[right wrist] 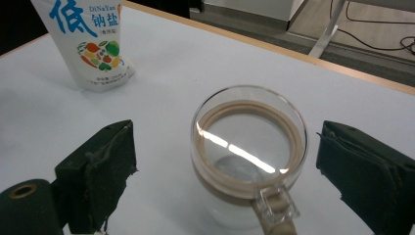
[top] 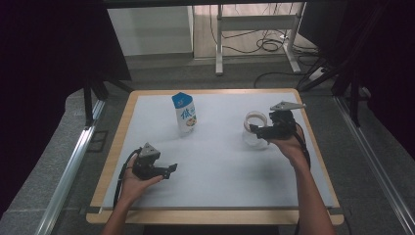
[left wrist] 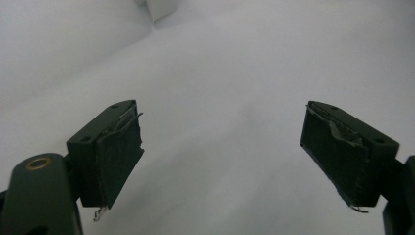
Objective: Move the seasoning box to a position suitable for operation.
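While the right gripper (right wrist: 225, 171) hovers with jaws wide, the glass jar (right wrist: 247, 156) stands between them, touching neither; a salt pouch (right wrist: 88, 41) stands beyond its left jaw. Left gripper (left wrist: 222, 161) gapes wide over bare white tabletop (left wrist: 220, 73), gripping nothing.

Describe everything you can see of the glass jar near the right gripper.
The glass jar is clear and round, standing upright on the white table, with its mouth open. A beige ring runs inside its rim, and a clear clasp sits at its near edge. The right gripper is open around it, jaws on either side, not touching.
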`<state>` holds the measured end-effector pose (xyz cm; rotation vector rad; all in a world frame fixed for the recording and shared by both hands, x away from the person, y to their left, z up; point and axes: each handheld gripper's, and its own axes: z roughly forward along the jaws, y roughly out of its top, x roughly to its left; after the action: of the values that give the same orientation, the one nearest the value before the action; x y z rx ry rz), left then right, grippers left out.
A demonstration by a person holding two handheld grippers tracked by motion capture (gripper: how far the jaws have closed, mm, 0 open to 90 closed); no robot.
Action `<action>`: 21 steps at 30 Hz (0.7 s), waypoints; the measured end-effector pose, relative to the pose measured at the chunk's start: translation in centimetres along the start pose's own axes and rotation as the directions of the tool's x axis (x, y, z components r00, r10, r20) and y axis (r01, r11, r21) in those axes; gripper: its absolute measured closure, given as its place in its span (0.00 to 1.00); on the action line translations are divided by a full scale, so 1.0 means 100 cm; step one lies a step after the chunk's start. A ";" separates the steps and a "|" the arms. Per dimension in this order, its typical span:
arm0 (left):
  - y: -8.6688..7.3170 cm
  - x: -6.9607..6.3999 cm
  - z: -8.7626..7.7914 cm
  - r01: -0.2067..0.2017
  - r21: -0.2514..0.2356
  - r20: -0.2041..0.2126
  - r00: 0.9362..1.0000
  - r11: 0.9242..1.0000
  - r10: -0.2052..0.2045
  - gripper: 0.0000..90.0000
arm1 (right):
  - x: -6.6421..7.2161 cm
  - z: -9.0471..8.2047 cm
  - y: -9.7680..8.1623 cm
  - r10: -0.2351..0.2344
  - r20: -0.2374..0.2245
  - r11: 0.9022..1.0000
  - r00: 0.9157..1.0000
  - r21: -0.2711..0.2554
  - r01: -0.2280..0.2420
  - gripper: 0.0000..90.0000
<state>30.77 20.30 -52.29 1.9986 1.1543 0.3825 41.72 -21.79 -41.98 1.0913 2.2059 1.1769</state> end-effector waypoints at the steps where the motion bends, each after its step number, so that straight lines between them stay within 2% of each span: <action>1: 0.000 0.000 0.000 -0.001 0.001 0.000 1.000 1.000 0.001 0.17 | -0.001 0.003 0.003 -0.002 0.004 1.000 1.000 0.001 0.002 0.07; 9: -0.001 0.000 0.002 -0.005 0.008 -0.009 1.000 1.000 0.005 0.16 | -0.010 0.021 0.013 0.002 0.013 0.999 1.000 0.035 -0.002 0.05; 21: -0.001 0.000 0.003 -0.003 0.017 -0.007 1.000 1.000 0.004 0.16 | -0.016 0.045 0.013 0.005 0.029 0.997 1.000 0.073 -0.007 0.02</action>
<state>30.84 20.18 -52.59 2.0154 1.1620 0.3833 46.20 -20.30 -43.39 1.1377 2.2402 1.0839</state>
